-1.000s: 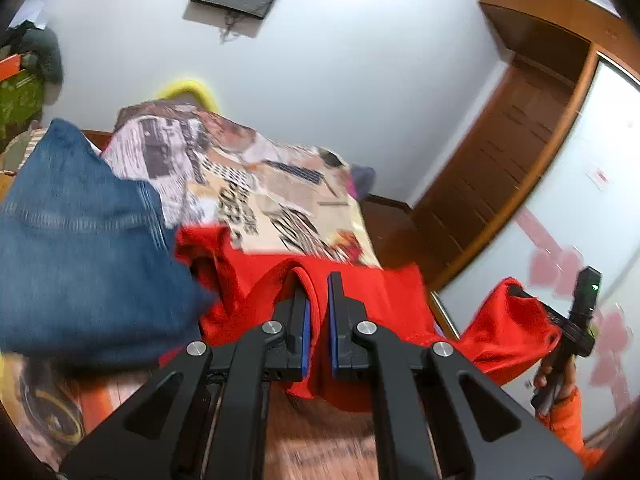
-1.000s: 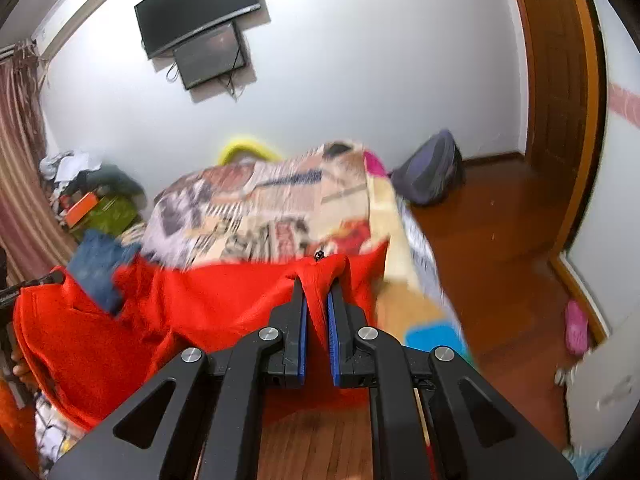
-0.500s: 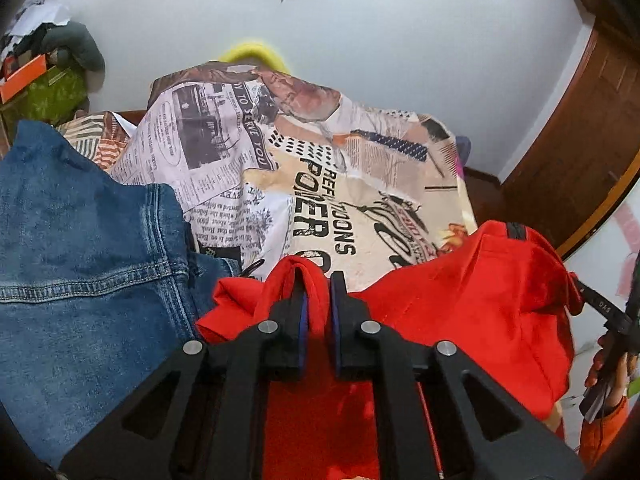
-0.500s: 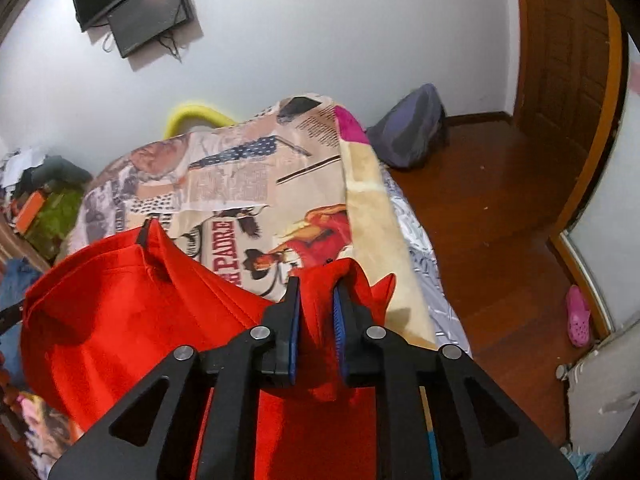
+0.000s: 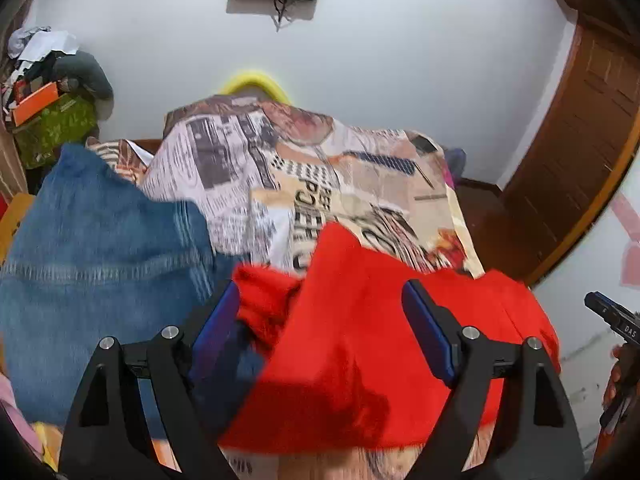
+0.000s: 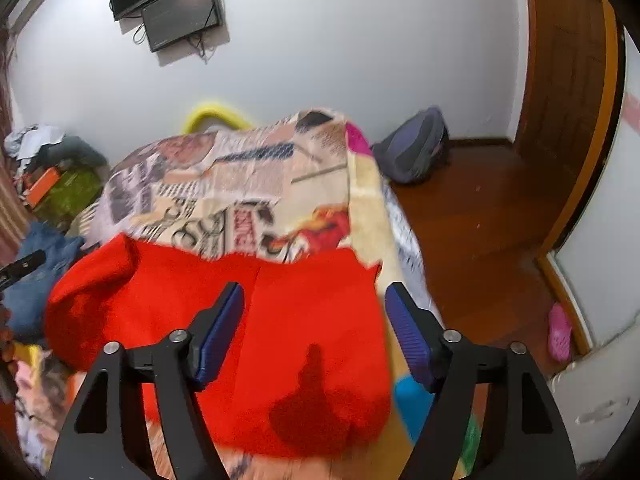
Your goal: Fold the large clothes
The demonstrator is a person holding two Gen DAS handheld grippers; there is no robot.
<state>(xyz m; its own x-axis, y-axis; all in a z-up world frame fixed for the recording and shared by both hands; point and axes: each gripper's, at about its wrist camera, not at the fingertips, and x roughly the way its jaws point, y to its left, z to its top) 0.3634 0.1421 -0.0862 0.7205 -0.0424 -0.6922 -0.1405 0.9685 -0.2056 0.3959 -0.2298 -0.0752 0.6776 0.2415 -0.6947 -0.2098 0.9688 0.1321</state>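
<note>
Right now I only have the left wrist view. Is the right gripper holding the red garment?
Observer: No. The right gripper is open, and the red garment lies loose beneath it.
Operator: Does the garment's right edge hang off the bed?
Observer: It doesn't look so. That edge ends on the printed blanket, short of the blanket's right border.
Operator: Anything on the floor on that side?
Observer: A pink slipper lies on the wood floor, well clear of the bed.
</note>
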